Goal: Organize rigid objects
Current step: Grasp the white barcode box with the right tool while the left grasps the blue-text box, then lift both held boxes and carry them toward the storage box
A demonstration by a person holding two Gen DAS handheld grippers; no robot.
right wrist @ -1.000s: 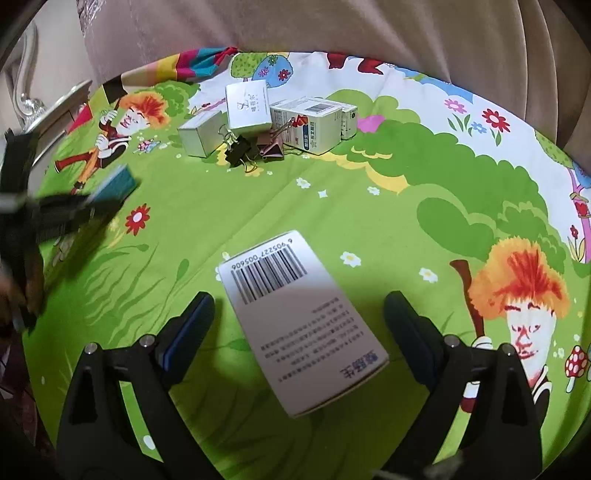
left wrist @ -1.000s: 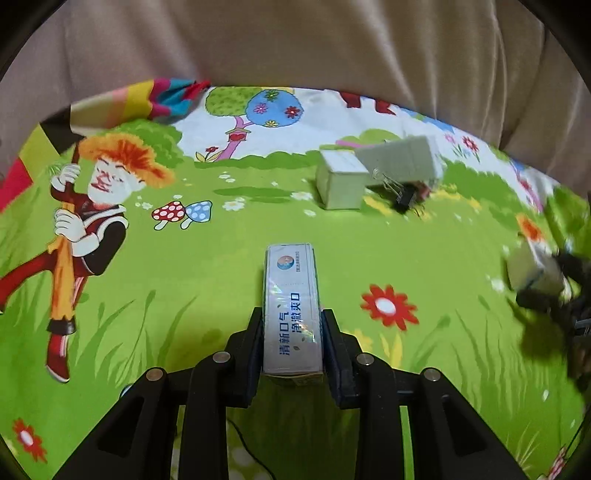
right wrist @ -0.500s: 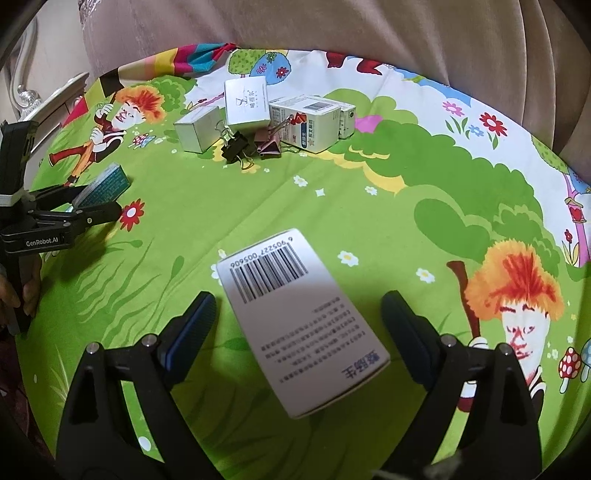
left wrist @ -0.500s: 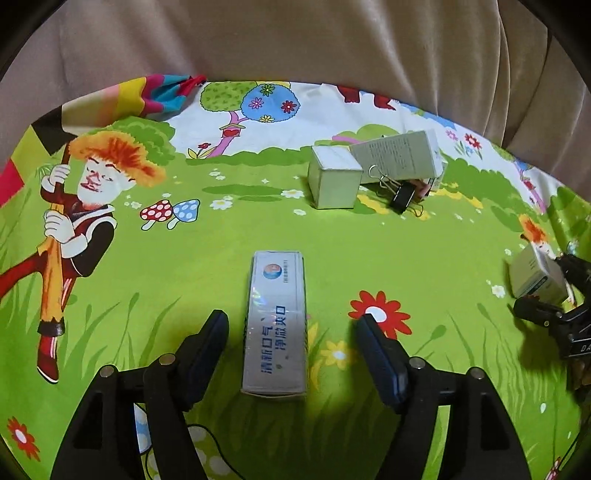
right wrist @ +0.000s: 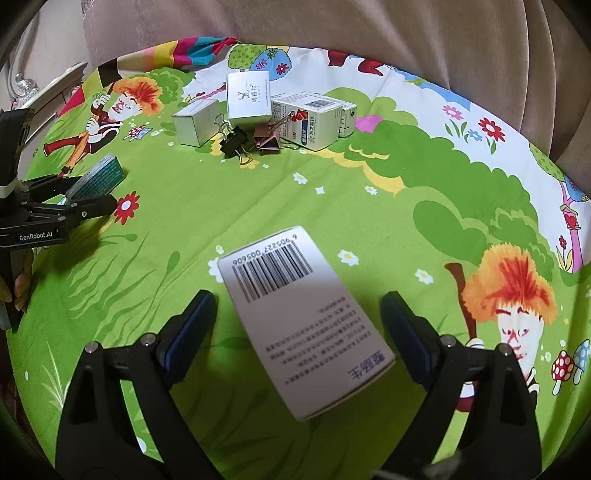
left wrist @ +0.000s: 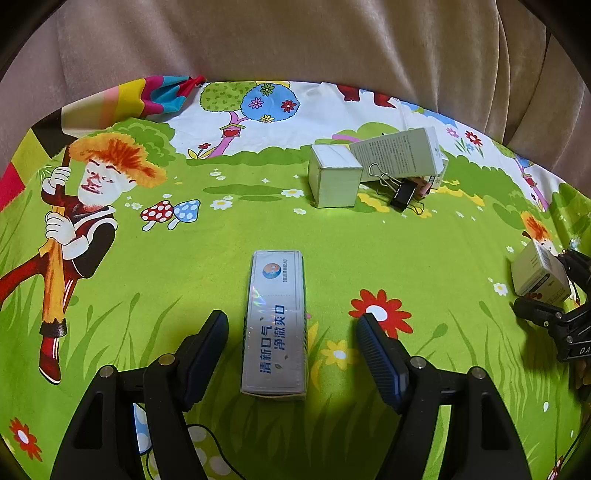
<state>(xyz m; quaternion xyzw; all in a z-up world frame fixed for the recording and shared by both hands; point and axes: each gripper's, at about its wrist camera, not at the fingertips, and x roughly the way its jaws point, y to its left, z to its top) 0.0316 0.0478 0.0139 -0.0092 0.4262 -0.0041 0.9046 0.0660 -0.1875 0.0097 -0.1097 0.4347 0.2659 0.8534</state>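
A long silver-blue box (left wrist: 275,323) lies flat on the cartoon-print cloth between the fingers of my open left gripper (left wrist: 291,350), touching neither pad. It also shows in the right wrist view (right wrist: 96,181), with the left gripper (right wrist: 88,197) around it. A white box with a barcode (right wrist: 303,317) lies skewed between the fingers of my open right gripper (right wrist: 299,328), untouched. In the left wrist view this box (left wrist: 539,273) and the right gripper (left wrist: 550,284) sit at the far right.
A cluster stands at the back: a small grey box (right wrist: 195,122), an upright silver box (right wrist: 248,96), a white medicine box (right wrist: 310,120), a black binder clip (right wrist: 233,142) and a pink one (right wrist: 266,138). Beige upholstery (right wrist: 332,26) rises behind the cloth.
My left gripper opened and let go of the silver-blue box, which now lies on the cloth, and drew back slightly. The right gripper and barcode box have barely moved.
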